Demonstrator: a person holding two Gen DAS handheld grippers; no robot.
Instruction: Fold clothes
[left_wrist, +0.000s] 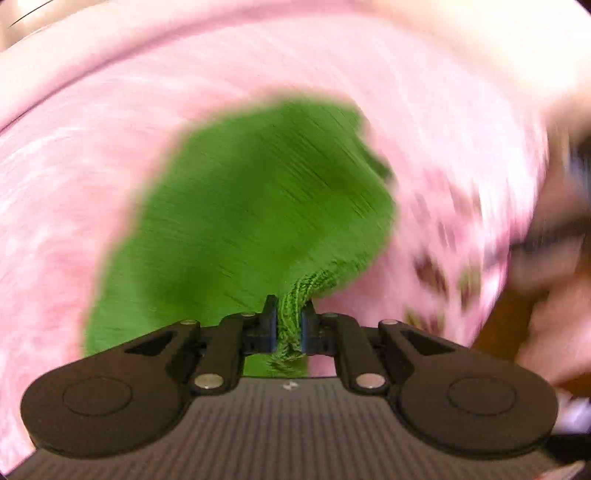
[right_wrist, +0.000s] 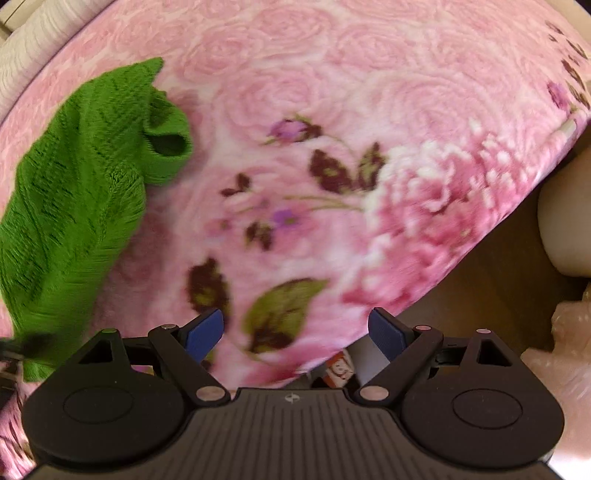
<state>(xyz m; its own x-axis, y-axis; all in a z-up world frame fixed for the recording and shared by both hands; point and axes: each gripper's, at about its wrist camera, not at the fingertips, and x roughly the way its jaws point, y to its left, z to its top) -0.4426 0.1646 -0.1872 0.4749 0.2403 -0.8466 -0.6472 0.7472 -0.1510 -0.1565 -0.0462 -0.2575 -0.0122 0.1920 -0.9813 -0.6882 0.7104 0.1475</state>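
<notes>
A green knitted garment (left_wrist: 240, 206) hangs and drapes over a pink flowered blanket (left_wrist: 66, 206). My left gripper (left_wrist: 289, 325) is shut on a bunched edge of that garment, and the view is smeared by motion. In the right wrist view the same green garment (right_wrist: 70, 206) lies at the left, one sleeve or cuff curled open near its top. My right gripper (right_wrist: 296, 334) stands open above the pink blanket (right_wrist: 369, 129), to the right of the garment, with nothing between its blue-padded fingers (right_wrist: 205, 334).
The blanket's edge (right_wrist: 480, 251) drops off at the lower right to a brown wooden floor (right_wrist: 491, 302). A white rounded object (right_wrist: 569, 229) and pale crinkled wrap (right_wrist: 569, 332) lie there. A small red-and-white box (right_wrist: 341, 371) shows under the bed edge.
</notes>
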